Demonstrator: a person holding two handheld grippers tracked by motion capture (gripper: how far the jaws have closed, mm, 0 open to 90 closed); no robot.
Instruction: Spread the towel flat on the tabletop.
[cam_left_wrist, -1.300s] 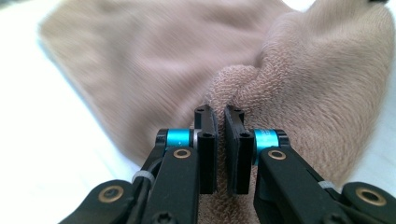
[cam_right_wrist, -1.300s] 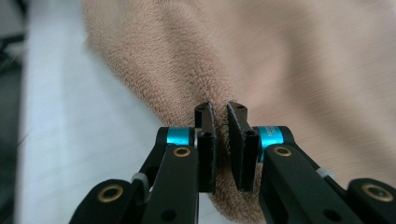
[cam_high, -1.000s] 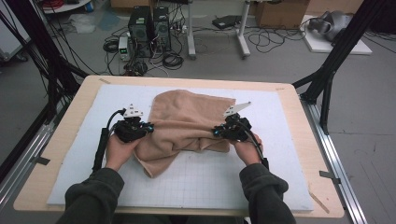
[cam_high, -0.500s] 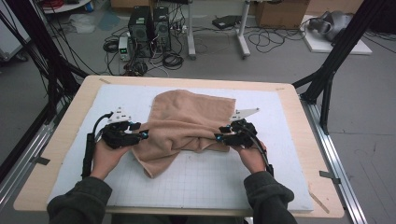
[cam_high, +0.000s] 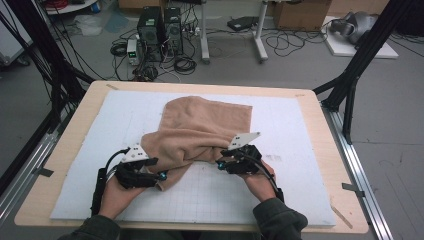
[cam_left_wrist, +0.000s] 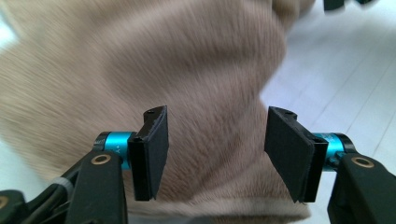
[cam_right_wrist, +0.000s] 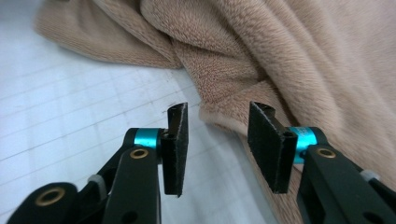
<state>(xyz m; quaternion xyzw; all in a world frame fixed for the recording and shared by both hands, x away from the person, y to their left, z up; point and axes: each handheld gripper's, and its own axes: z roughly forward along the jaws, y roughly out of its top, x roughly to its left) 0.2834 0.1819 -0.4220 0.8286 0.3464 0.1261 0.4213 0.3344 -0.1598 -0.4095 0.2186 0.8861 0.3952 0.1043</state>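
1. Your left claw (cam_left_wrist: 215, 154) had just been opening, gaping wide with the towel (cam_high: 200, 132) behind it, gripping nothing.
2. Your right claw (cam_right_wrist: 217, 144) stood part open at the towel's near edge, mid-surface (cam_high: 300, 120).

No legible text, label, brand, number or sign anywhere. White mat (cam_high: 300, 150) on surface: printed grid lines only, no figures. Tan towel (cam_high: 205, 130): plain, no tag readable. Teal collar behind left gripper (cam_left_wrist: 215, 154) pad carries tiny marks, too small and blurred to read. Computer towers (cam_high: 160, 27) on floor: markings too small to read.
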